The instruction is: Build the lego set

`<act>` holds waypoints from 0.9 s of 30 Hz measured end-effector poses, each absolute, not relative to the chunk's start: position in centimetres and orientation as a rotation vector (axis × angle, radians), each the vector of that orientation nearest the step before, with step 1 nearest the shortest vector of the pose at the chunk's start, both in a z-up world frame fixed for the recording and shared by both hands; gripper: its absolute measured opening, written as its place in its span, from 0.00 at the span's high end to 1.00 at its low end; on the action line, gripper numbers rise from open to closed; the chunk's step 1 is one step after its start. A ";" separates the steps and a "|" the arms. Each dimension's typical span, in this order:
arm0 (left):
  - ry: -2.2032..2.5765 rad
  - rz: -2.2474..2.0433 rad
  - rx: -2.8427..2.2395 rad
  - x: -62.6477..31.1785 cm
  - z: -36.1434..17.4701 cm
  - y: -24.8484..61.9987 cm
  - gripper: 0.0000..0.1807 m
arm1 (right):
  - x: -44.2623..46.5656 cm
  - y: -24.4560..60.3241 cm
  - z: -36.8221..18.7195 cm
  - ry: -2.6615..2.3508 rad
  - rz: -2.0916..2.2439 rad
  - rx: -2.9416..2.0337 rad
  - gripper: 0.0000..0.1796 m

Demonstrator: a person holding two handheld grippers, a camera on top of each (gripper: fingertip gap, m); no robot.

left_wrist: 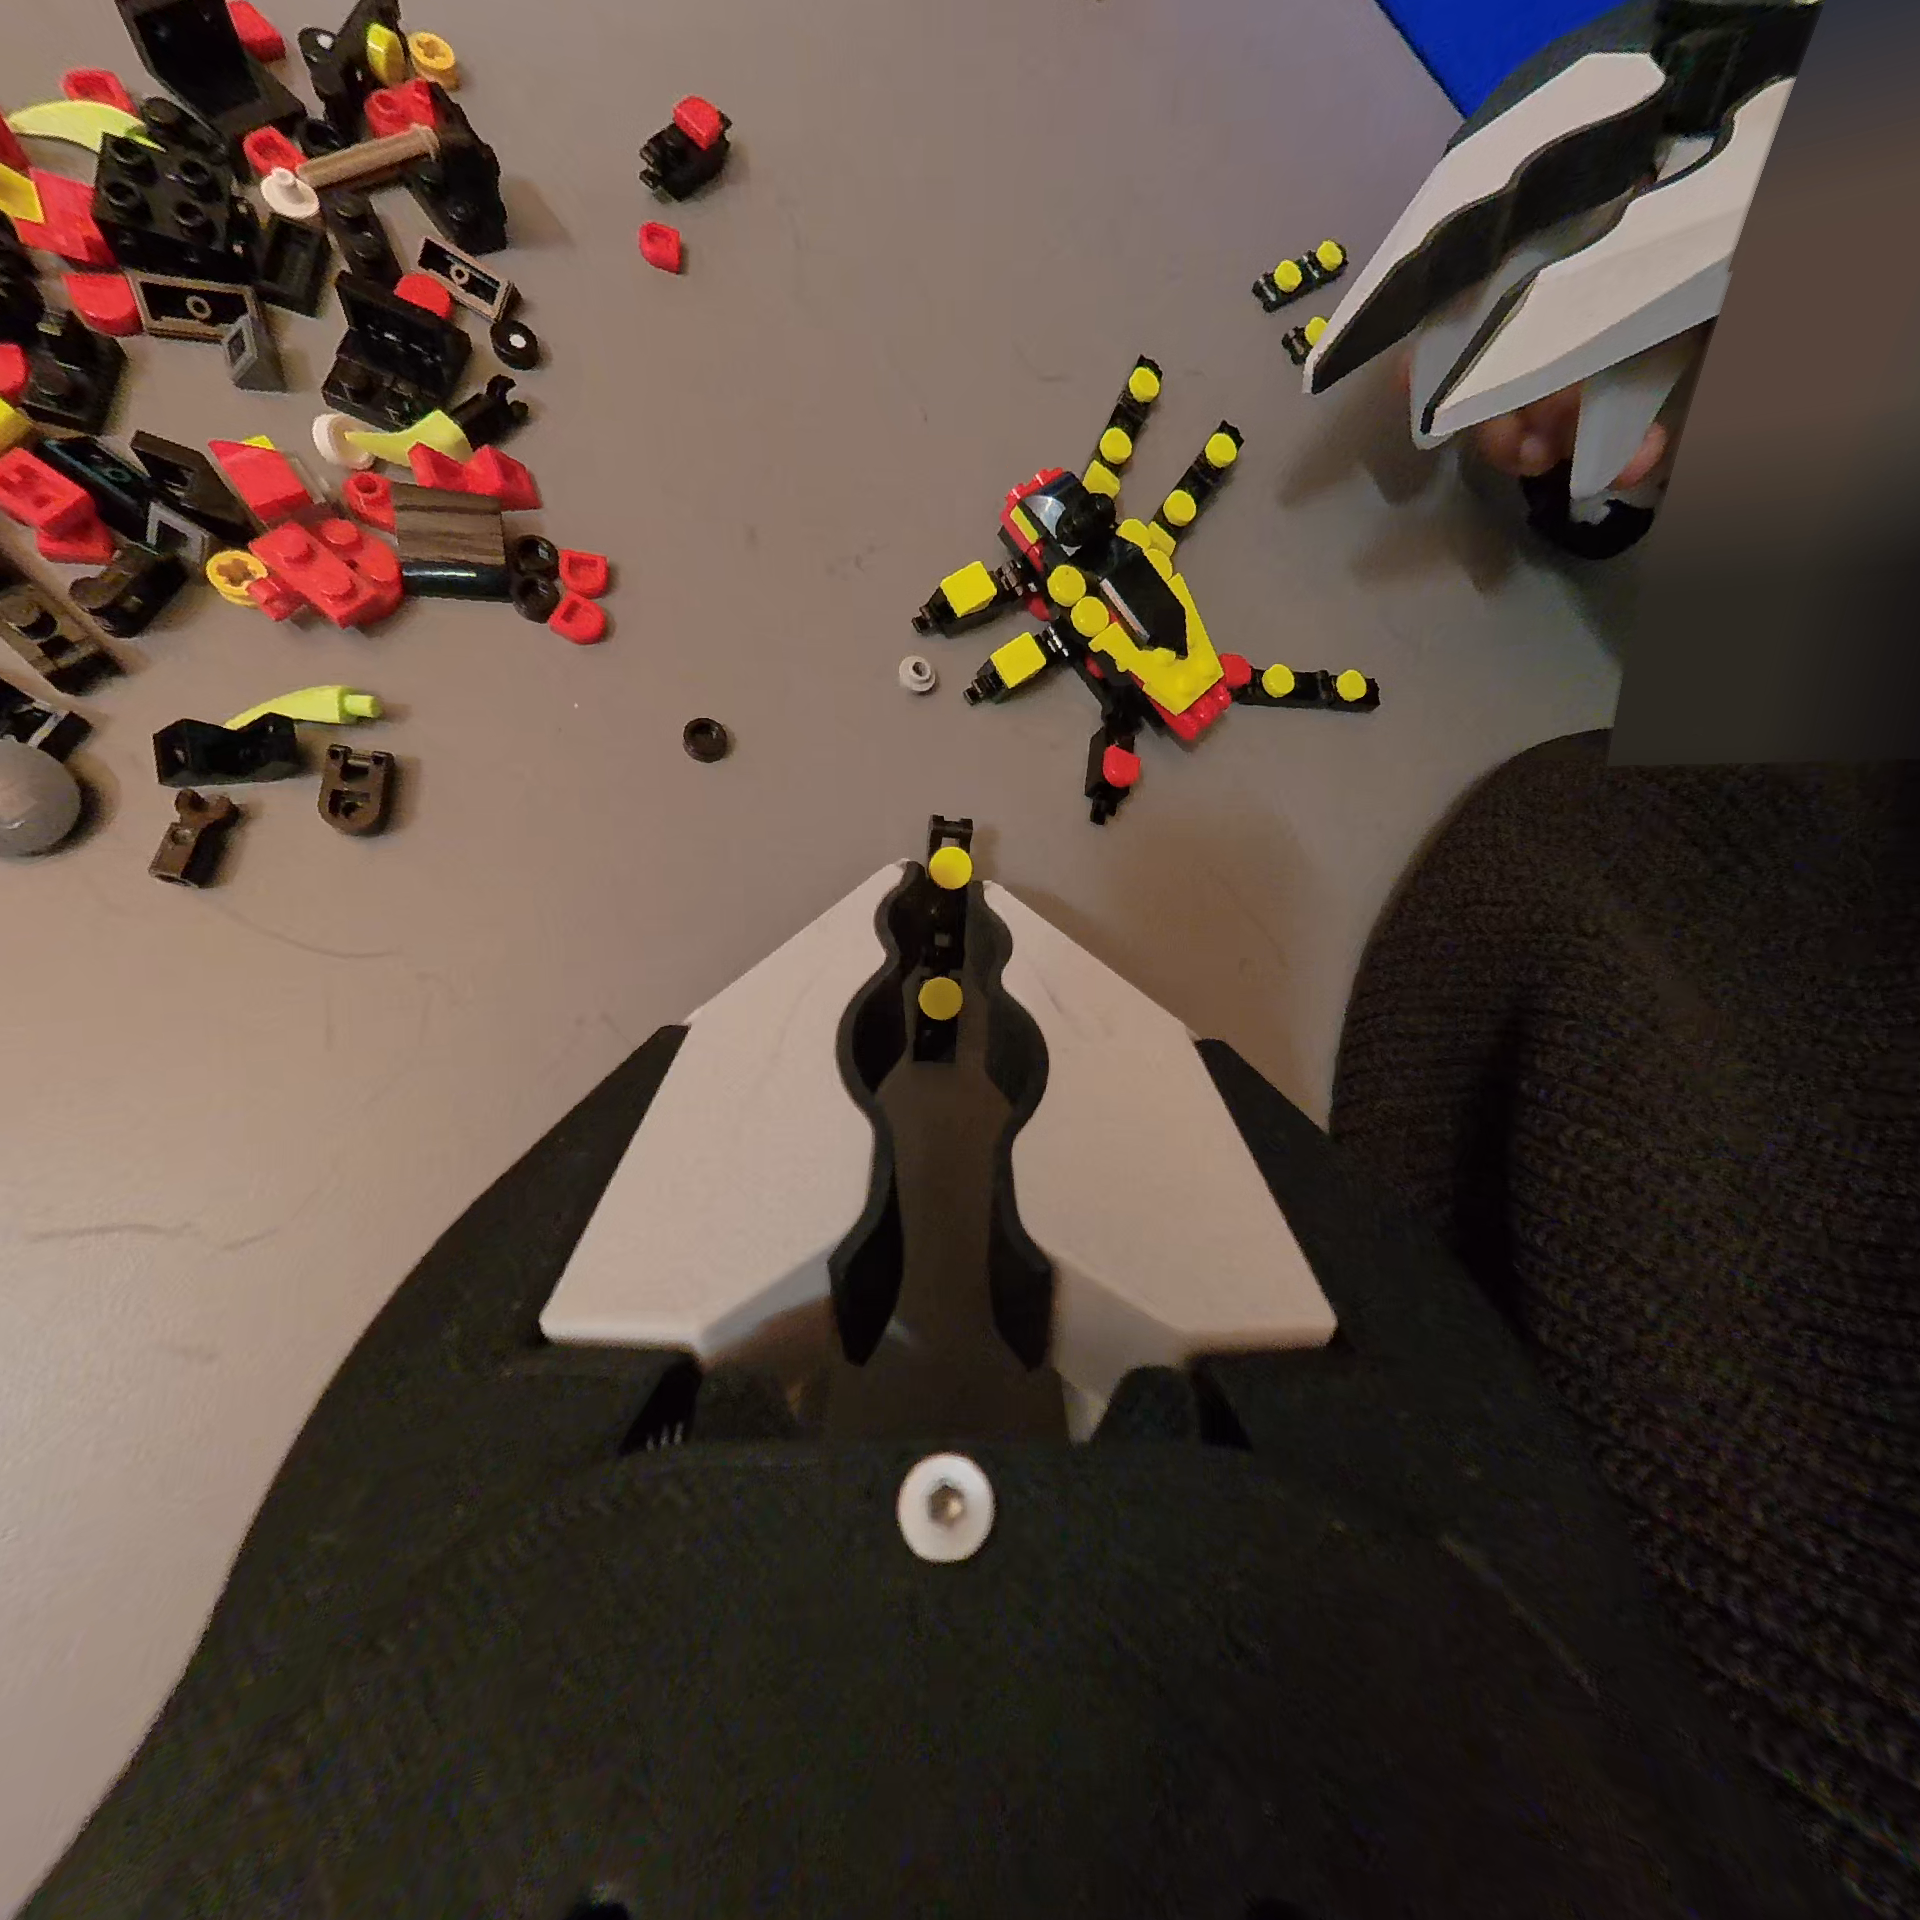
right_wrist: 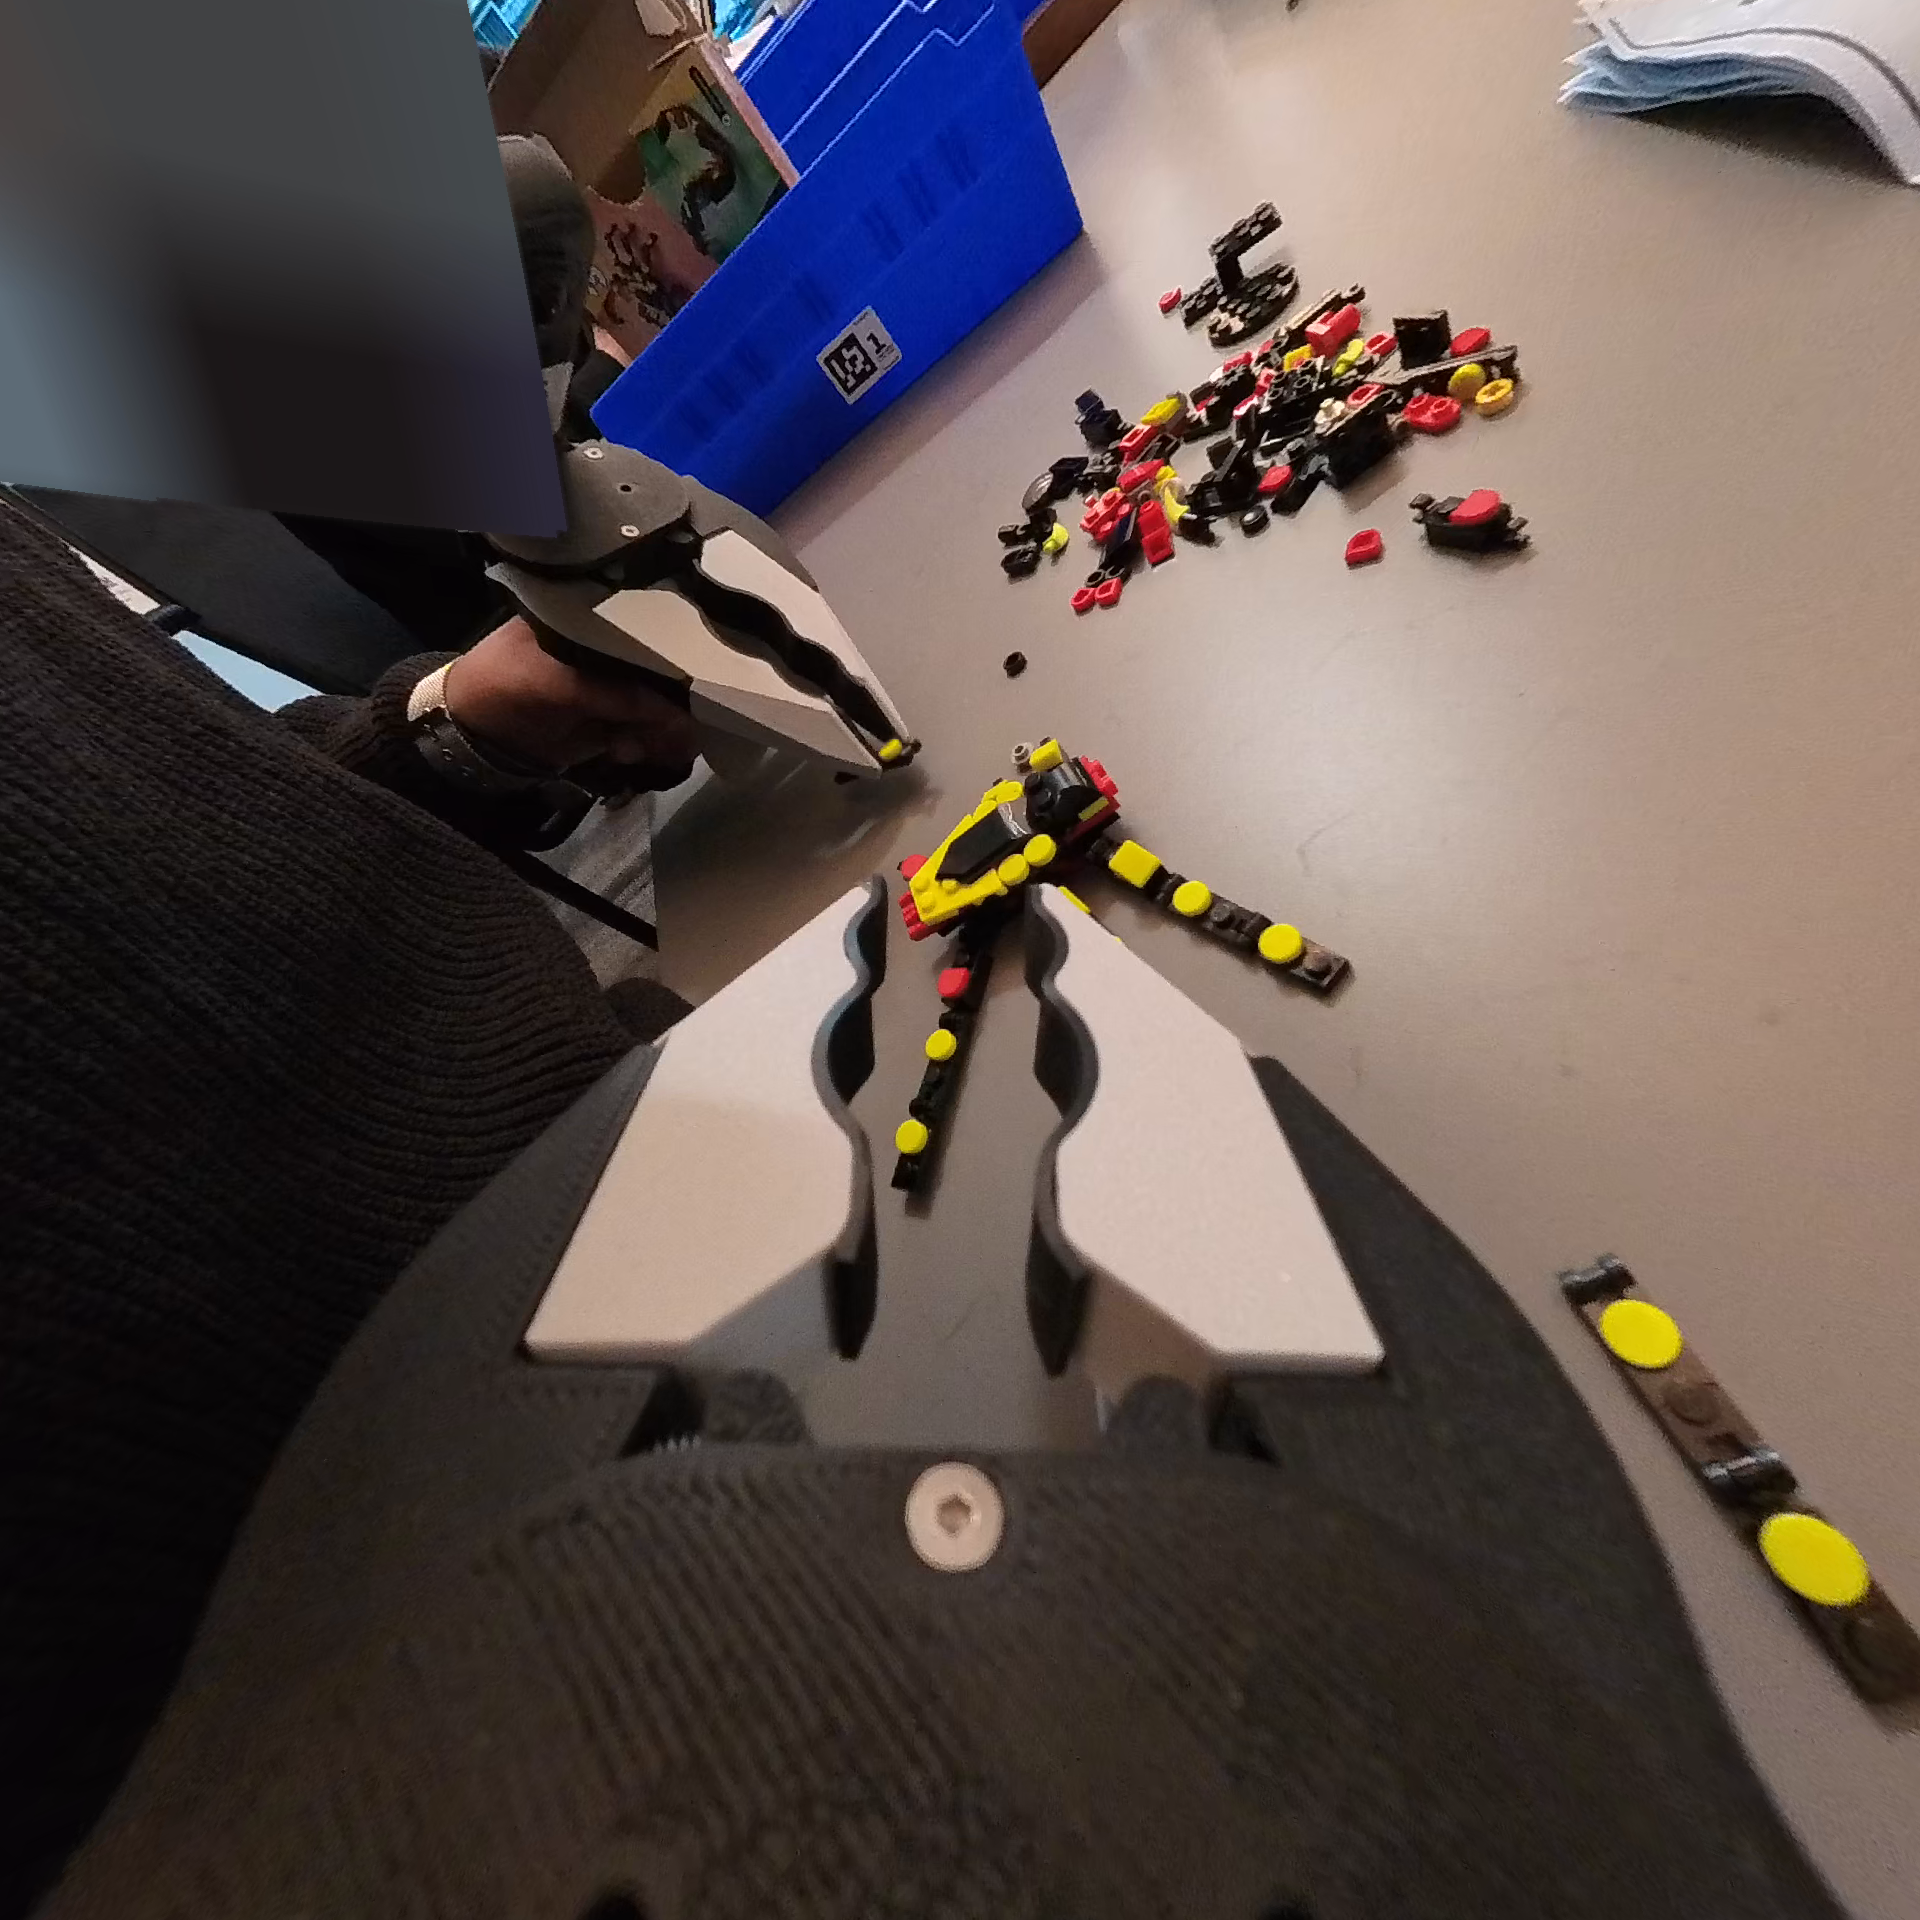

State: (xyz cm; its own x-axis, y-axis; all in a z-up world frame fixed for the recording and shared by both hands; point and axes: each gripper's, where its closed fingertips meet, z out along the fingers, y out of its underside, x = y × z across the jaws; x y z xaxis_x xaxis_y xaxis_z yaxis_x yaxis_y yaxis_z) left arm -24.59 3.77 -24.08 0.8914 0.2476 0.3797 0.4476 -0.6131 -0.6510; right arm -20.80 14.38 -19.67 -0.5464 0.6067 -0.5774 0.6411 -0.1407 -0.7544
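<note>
A yellow, black and red spider-like lego model (left_wrist: pixel 1122 613) lies on the grey table (left_wrist: pixel 831 416), with several black legs bearing yellow studs. My left gripper (left_wrist: pixel 948 883) is shut on a black leg piece with yellow studs (left_wrist: pixel 943 956), just in front of the model. It also shows in the right wrist view (right_wrist: pixel 894 750). My right gripper (right_wrist: pixel 956 904) is open, its fingers on either side of one model leg (right_wrist: pixel 935 1060), close behind the model (right_wrist: pixel 997 852). It shows at the top right of the left wrist view (left_wrist: pixel 1382 400).
A pile of loose red, black and yellow pieces (left_wrist: pixel 239 364) lies at the left. Spare leg pieces lie near the right gripper (right_wrist: pixel 1725 1455) (left_wrist: pixel 1299 275). A blue bin (right_wrist: pixel 883 270) stands at the back. Papers (right_wrist: pixel 1766 62) lie far right. A dark sweater (left_wrist: pixel 1662 1143) borders the table edge. About 12 cm separates my left fingertips from my right.
</note>
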 end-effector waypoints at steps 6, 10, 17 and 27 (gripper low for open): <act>-0.495 -0.324 -2.260 -24.5 -24.2 3.7 0.97 | -20.8 14.3 -19.7 2.040 -1.825 1.478 0.86; -0.494 -0.324 -2.262 -24.5 -24.2 3.7 0.97 | -20.8 14.4 -19.6 2.038 -1.827 1.478 0.87; -0.484 -0.337 -2.273 -24.2 -24.3 3.8 0.97 | -20.8 14.4 -19.2 2.048 -1.849 1.471 0.88; -0.360 -0.340 -2.350 -22.3 -25.0 3.9 0.97 | -20.7 14.7 -17.0 2.097 -1.980 1.430 0.90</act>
